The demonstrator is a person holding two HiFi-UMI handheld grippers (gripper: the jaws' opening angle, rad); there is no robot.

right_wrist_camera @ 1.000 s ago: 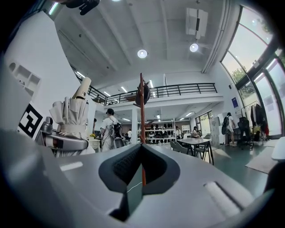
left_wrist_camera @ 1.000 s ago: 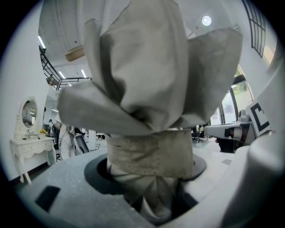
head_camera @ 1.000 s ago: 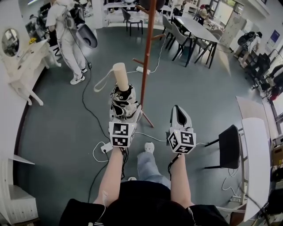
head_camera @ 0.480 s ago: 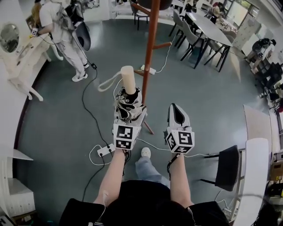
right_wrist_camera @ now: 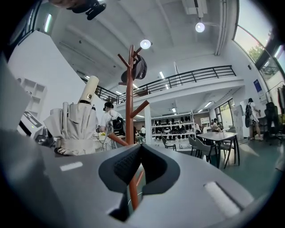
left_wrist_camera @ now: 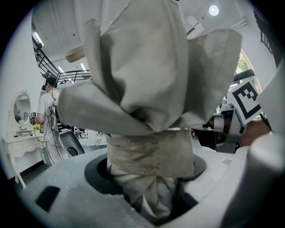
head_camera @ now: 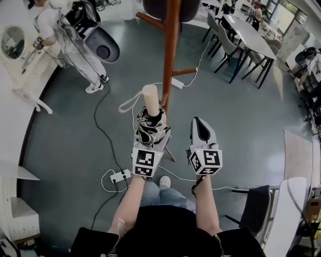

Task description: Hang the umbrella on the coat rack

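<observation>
The left tool (head_camera: pixel 150 136) was clamped on the folded umbrella (head_camera: pixel 150 103), with its jaws pressed into the cloth near the lower end. The umbrella therefore stood nearly upright above the tool, with the pale handle on top. I think it was held this way so that the strap (head_camera: pixel 129 103) stayed free. The strap made an open loop to the left of the handle, and this loop was probably the part that must go over a peg.

The coat rack (head_camera: pixel 170 55) stood just ahead of the left tool and a little to its right. The umbrella was near the pole, but as far as I could see it did not touch it. One short peg (head_camera: pixel 185 72) pointed away from the pole on the far side from the umbrella. Something dark (head_camera: pixel 168 7) hung already at the top of the rack.

The right tool (head_camera: pixel 200 125) was beside the left one, with its jaws together and nothing between them. It pointed toward the rack. In my opinion it was kept close in order to guide the strap or steady the umbrella, because one tool alone cannot open the loop.
</observation>
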